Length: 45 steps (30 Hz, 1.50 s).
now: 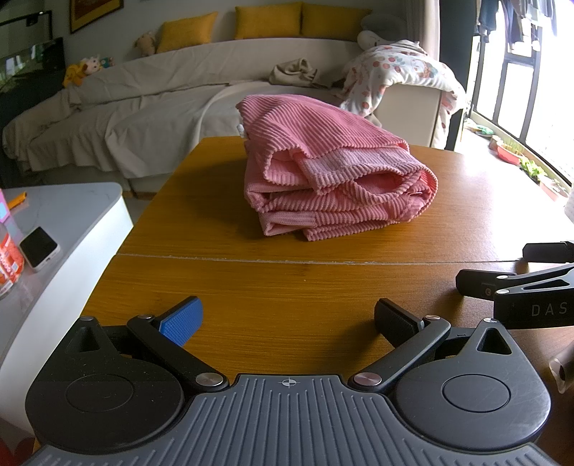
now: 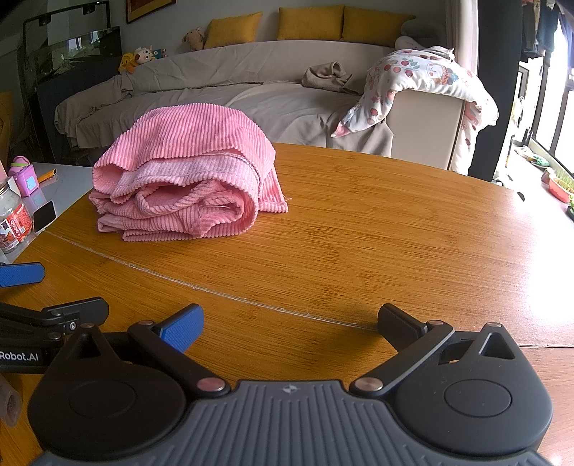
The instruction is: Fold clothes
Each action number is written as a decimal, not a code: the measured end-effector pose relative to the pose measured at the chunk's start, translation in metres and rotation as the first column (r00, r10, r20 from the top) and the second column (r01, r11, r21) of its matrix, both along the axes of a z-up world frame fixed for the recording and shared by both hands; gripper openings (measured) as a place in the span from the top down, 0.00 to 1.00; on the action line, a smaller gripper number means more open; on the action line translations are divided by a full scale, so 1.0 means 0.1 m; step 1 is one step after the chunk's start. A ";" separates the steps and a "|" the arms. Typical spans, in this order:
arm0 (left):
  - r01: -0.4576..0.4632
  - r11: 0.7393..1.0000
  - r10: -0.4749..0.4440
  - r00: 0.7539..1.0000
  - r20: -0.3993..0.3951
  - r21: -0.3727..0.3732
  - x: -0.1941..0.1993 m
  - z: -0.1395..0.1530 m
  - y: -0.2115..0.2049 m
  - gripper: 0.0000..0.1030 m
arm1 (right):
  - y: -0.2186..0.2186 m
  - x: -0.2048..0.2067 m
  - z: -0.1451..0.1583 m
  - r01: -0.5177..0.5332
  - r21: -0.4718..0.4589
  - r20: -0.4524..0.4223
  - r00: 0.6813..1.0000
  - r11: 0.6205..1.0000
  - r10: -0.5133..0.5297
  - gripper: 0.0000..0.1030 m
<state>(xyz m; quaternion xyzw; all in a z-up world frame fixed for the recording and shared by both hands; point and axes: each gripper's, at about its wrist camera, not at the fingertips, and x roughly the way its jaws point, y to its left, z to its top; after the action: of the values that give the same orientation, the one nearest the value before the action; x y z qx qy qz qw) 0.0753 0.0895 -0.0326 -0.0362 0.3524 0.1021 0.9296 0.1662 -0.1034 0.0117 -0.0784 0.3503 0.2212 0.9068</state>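
Left tool: I see its fingers spread wide, holding nothing, low over the tabletop.
Right tool: likewise wide and empty, just beside the left one.
Pink garment: folded into a bundle, resting farther back on the tabletop, well apart from both tools.
Sofa: behind the tabletop.

Ribbed pink garment (paler band along one hem), honey-brown wood-grain worktop, mustard-yellow cushions.

You have a round wooden table with a seam across its top, and on it lies only the folded pink ribbed garment, toward its far left.
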 end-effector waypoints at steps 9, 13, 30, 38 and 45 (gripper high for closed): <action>0.002 1.000 -0.002 1.000 0.004 -0.009 0.00 0.00 0.00 0.00 | 0.01 -0.01 0.00 0.001 -0.001 0.000 1.000 1.000 -0.001 0.00; 0.005 1.000 -0.005 1.000 -0.001 -0.002 0.01 0.01 -0.01 0.00 | 0.01 0.00 0.00 0.001 -0.003 0.001 1.000 1.000 -0.001 0.00; -0.038 0.999 0.038 0.999 0.000 0.000 0.05 0.00 -0.05 0.00 | 0.01 0.00 0.00 0.003 -0.004 0.002 1.000 1.000 -0.003 0.00; -0.037 0.999 0.037 0.999 0.000 -0.001 0.01 0.01 -0.07 0.00 | 0.01 0.00 0.00 0.004 -0.004 0.002 1.000 1.000 -0.004 0.00; -0.038 0.999 0.038 0.999 0.001 -0.001 0.00 0.01 -0.07 0.00 | 0.01 0.00 0.00 0.004 -0.005 0.003 1.000 1.000 -0.004 0.00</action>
<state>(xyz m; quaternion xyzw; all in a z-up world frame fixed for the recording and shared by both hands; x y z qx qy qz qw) 0.0750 0.0826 -0.0317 -0.0432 0.3510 0.1194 0.9277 0.1662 -0.1023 0.0116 -0.0805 0.3495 0.2181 0.9076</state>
